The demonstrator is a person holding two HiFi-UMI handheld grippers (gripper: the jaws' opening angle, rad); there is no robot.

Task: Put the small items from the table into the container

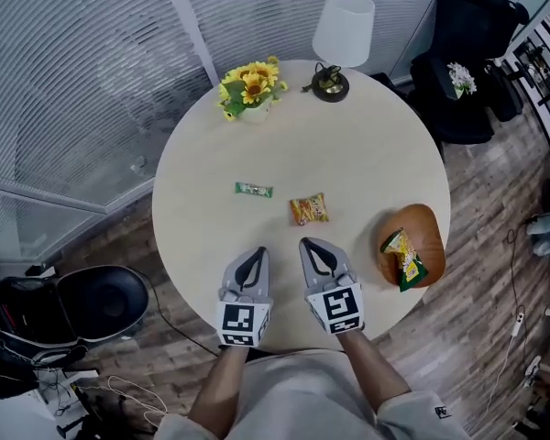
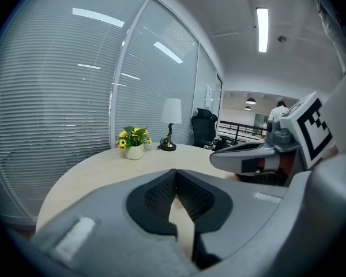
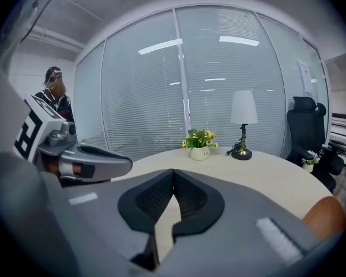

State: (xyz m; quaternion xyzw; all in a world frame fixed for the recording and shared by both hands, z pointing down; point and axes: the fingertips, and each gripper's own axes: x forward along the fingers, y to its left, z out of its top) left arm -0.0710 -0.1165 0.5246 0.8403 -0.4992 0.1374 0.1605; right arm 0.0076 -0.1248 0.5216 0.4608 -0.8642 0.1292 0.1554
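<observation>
Both tools sit low over the near edge of the round counter (image 1: 367, 154), side by side and pointing toward its middle. The left hand-held gripper (image 1: 257, 255) has its jaws closed with nothing between the dark pads, as its own view shows, and the right hand-held gripper (image 1: 308, 245) is likewise closed and empty. One yellow-green snack packet (image 1: 403, 257) already lies in the wooden container (image 1: 426, 223) at the counter's right edge. Two small items are left on the bare top: an orange snack packet (image 1: 309, 209) just ahead of the right tool, and a green candy bar (image 1: 254, 190) a little farther out, ahead of the left one. The step in hand looks like the reach for the next item, most likely the orange packet, since it is nearest the right tool and on the container's side. To do it well, the jaws need to open before the tool comes down. The packet is flat and crinkly, so the pads should straddle a crimped end or a puffed edge rather than press onto its face. Then lift it clear of the counter before swinging right, and release it low over the container. The sunflower pot (image 1: 251, 85) and lamp (image 1: 341, 35) at the far side are well apart from this path.
</observation>
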